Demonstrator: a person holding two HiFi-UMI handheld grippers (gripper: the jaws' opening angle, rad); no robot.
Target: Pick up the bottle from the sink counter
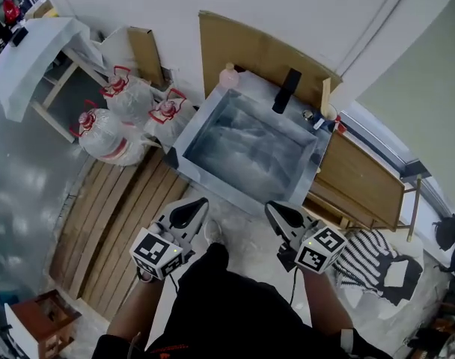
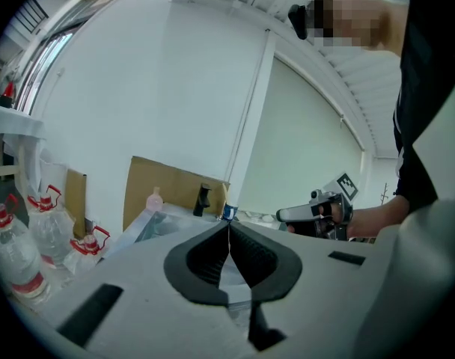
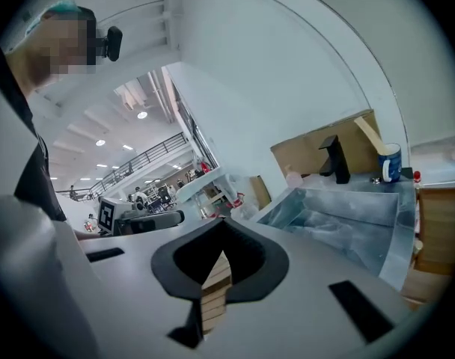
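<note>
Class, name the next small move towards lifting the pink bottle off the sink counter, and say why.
Probably reach the left claw across the sink towards the pink bottle, opening it: the claw is shut, empty and short of the sink; the bottle stands at the far left corner.

The bottle (image 1: 228,76), small, pale pink and translucent with a rounded top, stands upright on the counter (image 1: 251,81) at the sink's (image 1: 209,123) far left corner, just before the brown cardboard sheet (image 1: 250,51).

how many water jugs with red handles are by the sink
3 jugs left of the sink: wall-side jug, far-left jug, jug beside the sink's corner. Others could be hidden.
</note>
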